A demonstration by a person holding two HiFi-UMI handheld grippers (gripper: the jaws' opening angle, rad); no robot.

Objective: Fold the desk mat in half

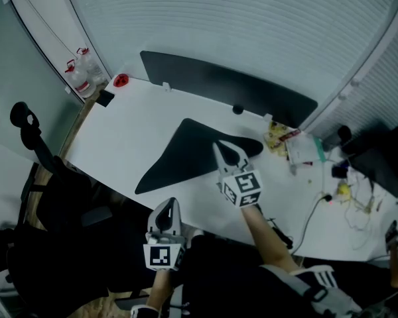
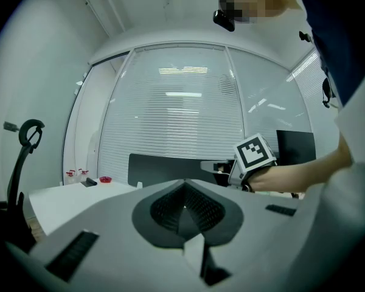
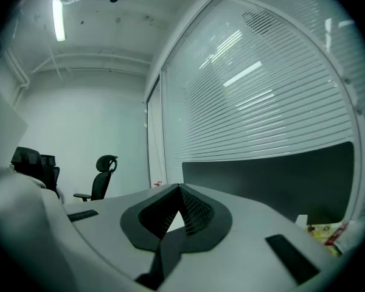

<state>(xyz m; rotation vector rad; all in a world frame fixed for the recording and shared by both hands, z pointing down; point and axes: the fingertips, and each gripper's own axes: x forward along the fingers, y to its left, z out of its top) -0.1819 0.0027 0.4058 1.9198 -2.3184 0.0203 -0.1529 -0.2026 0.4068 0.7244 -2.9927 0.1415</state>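
Left tongs (image 1: 168, 204) and right tongs (image 1: 221, 146) are both fully closed, holding nothing. Desk mat (image 1: 186, 154) at frame centre looks folded already; next, verify edges align.

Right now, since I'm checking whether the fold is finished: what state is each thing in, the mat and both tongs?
desk mat: lying on the white desk, outline triangular, gripped by neither tongs.
left tongs: shut, empty, near the desk's front edge.
right tongs: shut, empty, over the mat's right part.
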